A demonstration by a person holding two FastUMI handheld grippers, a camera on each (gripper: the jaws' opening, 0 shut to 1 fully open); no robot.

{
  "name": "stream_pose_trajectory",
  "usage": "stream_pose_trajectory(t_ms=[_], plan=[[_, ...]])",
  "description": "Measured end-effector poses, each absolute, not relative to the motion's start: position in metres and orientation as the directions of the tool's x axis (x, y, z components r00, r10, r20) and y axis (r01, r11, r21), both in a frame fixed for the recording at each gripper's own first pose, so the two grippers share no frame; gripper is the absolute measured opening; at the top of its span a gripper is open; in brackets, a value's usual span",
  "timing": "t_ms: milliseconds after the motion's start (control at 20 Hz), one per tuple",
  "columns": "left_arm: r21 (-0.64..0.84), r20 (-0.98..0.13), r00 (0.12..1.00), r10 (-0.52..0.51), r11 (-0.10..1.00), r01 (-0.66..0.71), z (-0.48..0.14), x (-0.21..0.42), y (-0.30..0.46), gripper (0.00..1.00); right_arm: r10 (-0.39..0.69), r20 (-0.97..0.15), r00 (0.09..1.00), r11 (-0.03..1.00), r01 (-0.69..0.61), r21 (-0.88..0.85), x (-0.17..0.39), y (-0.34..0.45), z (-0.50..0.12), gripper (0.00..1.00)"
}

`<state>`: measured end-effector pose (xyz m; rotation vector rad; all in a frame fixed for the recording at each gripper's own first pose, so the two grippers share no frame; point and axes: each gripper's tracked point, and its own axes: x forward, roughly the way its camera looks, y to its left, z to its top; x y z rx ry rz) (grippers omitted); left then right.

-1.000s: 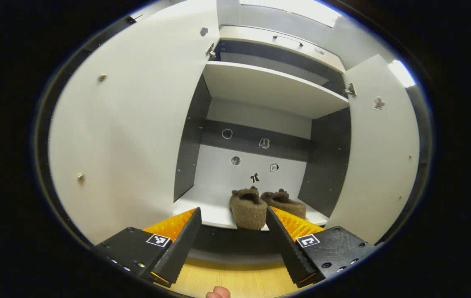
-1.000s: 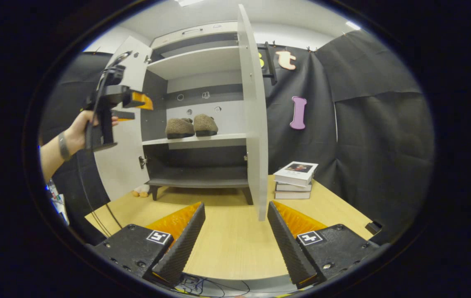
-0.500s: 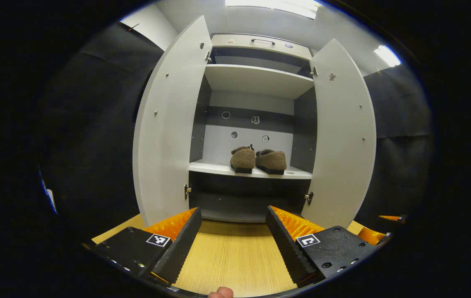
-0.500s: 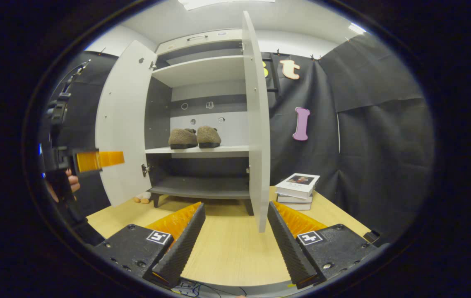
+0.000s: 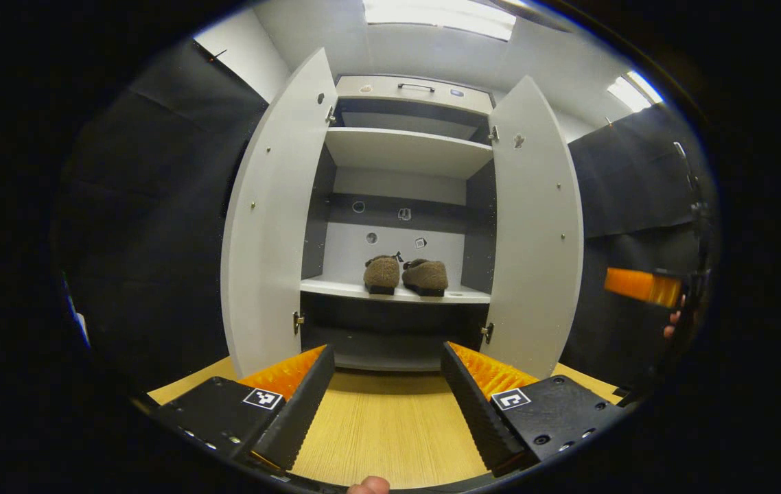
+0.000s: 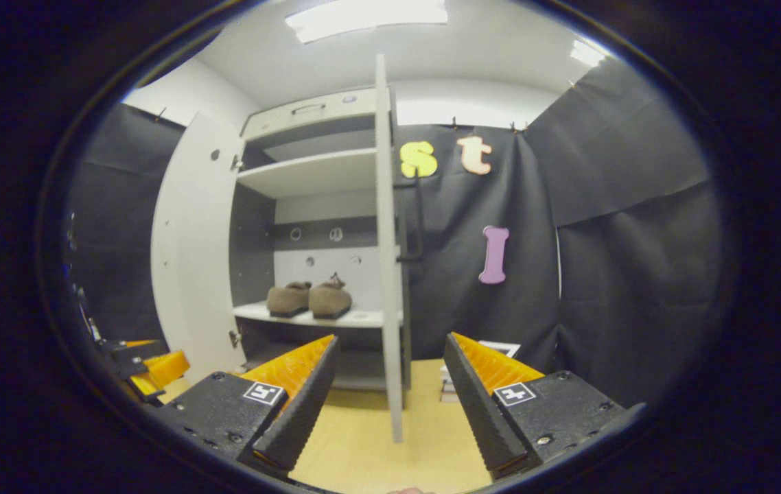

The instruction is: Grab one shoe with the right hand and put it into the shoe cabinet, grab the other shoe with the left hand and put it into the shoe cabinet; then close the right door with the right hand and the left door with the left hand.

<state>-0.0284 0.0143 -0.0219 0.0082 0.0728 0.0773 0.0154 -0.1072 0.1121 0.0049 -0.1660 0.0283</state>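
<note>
Straight ahead of my left claw (image 5: 383, 384), beyond the wooden tabletop (image 5: 390, 439), stands the shoe cabinet (image 5: 404, 206) with both shoes (image 5: 401, 274) side by side on its middle shelf (image 5: 390, 291). Its fingers are spread wide and hold nothing. Off to its right I see my right claw (image 6: 390, 384), likewise spread and empty, and just ahead of that claw, nearly edge-on between its fingers, hangs the right door (image 6: 387, 274). The left door (image 5: 270, 226) stands open to the upper left of my left claw. I judge the stowing done and the door-closing about to begin. Next, my right claw needs to get onto the outer face of the right door and swing it leftward until it meets the cabinet front; the left door follows.
</note>
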Motion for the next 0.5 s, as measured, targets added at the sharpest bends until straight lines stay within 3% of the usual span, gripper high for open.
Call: stream_pose_trajectory(t_ms=[100,200,350,500], plan=[[0.009,-0.080,0.994,0.073,0.997,-0.072,-0.024,-0.032,0.014,0.95,-0.093,0.231,0.969,0.991,0.113,-0.075,0.033,-0.163,0.155,0.98],[-0.001,-0.089,0.993,0.074,0.997,-0.074,-0.027,-0.034,0.016,0.95,-0.143,0.284,0.948,0.976,0.184,-0.120,0.044,-0.181,0.191,0.99],[0.003,-0.098,0.991,0.089,0.996,-0.089,-0.029,-0.037,0.021,0.95,-0.094,0.306,0.947,0.971,0.155,-0.180,0.072,-0.173,0.224,0.97],[0.004,-0.102,0.990,0.099,0.995,-0.099,-0.030,-0.041,0.028,0.95,-0.037,0.251,0.967,0.991,0.067,-0.115,0.106,-0.164,0.225,0.99]])
